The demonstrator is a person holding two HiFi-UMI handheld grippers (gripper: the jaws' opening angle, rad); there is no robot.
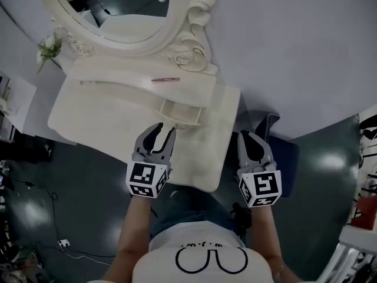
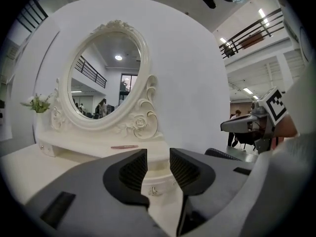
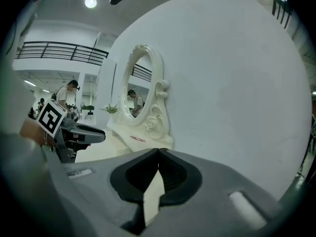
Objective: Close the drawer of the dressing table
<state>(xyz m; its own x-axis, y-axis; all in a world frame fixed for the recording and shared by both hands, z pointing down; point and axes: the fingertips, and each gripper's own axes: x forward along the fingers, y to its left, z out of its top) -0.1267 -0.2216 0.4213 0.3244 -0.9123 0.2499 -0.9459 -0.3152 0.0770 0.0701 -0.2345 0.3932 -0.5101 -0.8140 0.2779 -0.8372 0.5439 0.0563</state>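
A cream dressing table (image 1: 88,114) stands against a white wall. Its small drawer (image 1: 181,112) sticks out from the raised shelf under the oval mirror (image 1: 112,7). My left gripper (image 1: 163,130) hovers just in front of the drawer and points at it, apart from it, jaws open and empty. In the left gripper view the drawer front (image 2: 157,180) and its small knob (image 2: 154,190) show through the gap of the left gripper (image 2: 158,157). My right gripper (image 1: 253,139) is off the table's right end; in its own view the right gripper (image 3: 158,152) is shut on nothing.
A thin pink item (image 1: 165,79) lies on the shelf above the drawer. White flowers (image 1: 50,46) stand at the table's far left. A dark seat (image 1: 277,143) sits right of the table, beyond my right gripper. Cables (image 1: 62,242) lie on the dark floor.
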